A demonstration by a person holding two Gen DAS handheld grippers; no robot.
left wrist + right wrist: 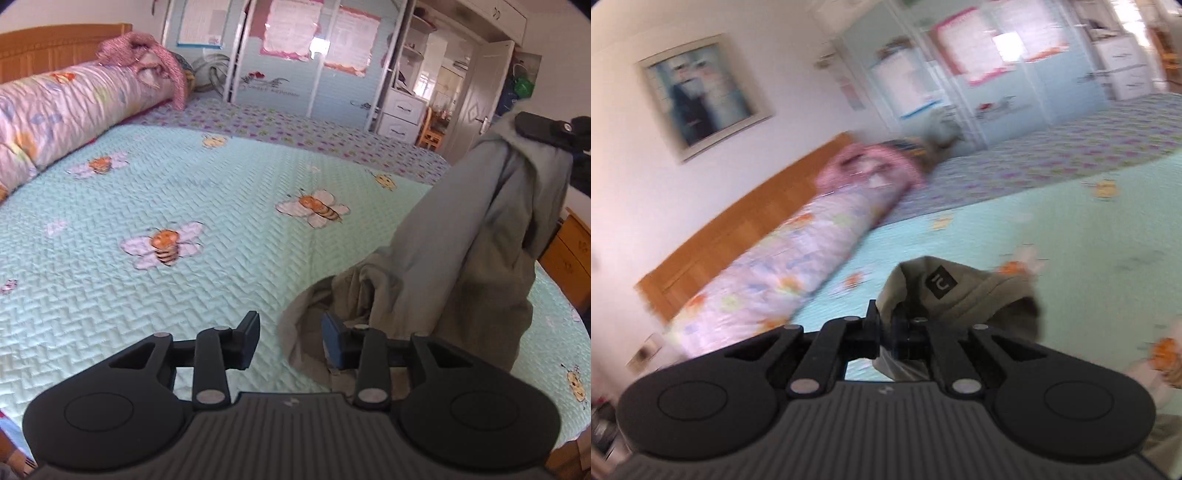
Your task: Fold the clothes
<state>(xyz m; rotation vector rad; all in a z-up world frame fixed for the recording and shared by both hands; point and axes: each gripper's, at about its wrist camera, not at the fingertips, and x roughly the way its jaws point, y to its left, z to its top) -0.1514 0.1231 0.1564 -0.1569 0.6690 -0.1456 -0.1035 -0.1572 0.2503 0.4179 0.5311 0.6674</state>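
Left wrist view: left gripper [290, 341] hangs over the bee-print quilt [184, 206], jaws apart, nothing pinched. Its right finger sits at the edge of the grey-green garment [454, 266]; whether the pad touches cloth, can't tell. The left finger is over bare quilt just beside the garment's open hem. The garment's lower end is bunched on the quilt right in front of this gripper. The rest is pulled up in a long drape to the upper right of the quilt, where the right gripper [543, 131] has its top end; the grip itself is not clear from here. Rolled floral duvet [62, 110] lies along the quilt's far left side, with a pink knit piece [147, 55] on its far end. Wardrobe [295, 55] stands past the quilt's far edge.

Right wrist view, heavily blurred: right gripper [884, 334] has its jaws together, clamped on a fold of the garment [960, 295]. The cloth humps up just past the fingers, above the quilt [1071, 240], and a small dark label [942, 282] faces the camera. Duvet [783, 273] lies left of the garment against the wooden headboard [738, 229]. Framed picture [701, 96] hangs on the wall above the headboard.
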